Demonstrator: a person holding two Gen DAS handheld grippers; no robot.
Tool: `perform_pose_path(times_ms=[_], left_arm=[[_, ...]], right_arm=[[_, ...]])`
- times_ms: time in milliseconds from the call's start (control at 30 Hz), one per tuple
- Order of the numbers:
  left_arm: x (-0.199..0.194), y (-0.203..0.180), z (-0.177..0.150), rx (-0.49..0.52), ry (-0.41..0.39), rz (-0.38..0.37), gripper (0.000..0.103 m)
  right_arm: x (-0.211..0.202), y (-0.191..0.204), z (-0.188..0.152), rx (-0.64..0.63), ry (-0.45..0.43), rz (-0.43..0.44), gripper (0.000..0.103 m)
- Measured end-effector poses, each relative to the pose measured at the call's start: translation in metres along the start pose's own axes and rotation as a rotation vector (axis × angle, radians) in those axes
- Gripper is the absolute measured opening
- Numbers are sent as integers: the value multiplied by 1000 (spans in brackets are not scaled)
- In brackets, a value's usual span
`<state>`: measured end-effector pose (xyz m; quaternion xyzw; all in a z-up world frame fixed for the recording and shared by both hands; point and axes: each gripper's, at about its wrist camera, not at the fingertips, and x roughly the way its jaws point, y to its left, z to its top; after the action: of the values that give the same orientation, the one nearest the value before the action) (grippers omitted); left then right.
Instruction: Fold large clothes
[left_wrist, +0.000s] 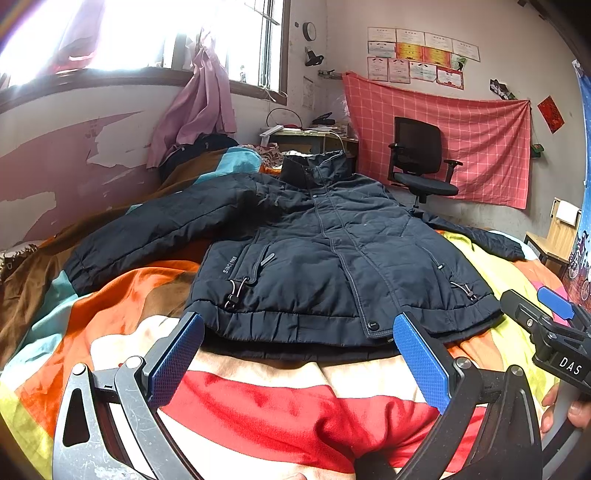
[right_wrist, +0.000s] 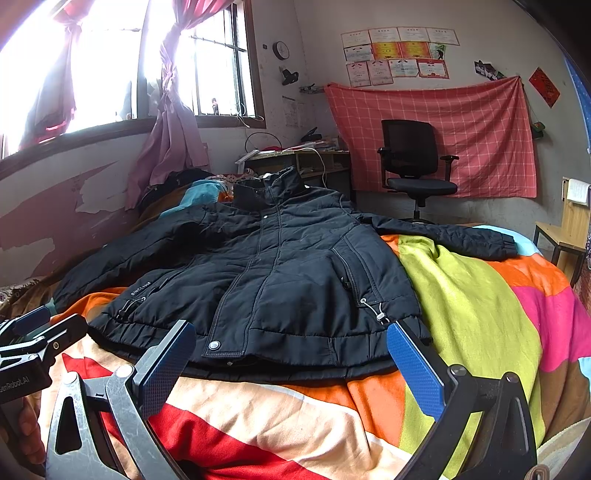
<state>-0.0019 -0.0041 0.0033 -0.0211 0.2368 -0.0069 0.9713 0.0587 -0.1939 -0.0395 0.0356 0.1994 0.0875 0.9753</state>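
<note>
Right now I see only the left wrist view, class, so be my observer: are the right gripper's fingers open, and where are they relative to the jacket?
Observer: They are open. The right gripper has its fingers spread wide just short of the jacket hem, with nothing between them.
Operator: How does the sleeve on that side lie?
Observer: In the right wrist view the sleeve stretches straight outward on the blanket, and its cuff is past the yellow-green stripe.
Operator: Where is the cord toggle?
Observer: The drawcord toggle sits just above the tip of the finger nearer that sleeve.
</note>
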Motion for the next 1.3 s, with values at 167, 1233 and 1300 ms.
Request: perform_pose_path(times_ms=[167,1233,1300], left_arm=[[0,0,0,1,-1,1,101],[-1,-2,0,5,-6,4,100],[-1,-2,0,7,-4,4,100]], right_arm=[[0,1,0,0,0,0,103],[-1,0,0,4,1,0,103],[-1,-2,0,4,0,1,103]])
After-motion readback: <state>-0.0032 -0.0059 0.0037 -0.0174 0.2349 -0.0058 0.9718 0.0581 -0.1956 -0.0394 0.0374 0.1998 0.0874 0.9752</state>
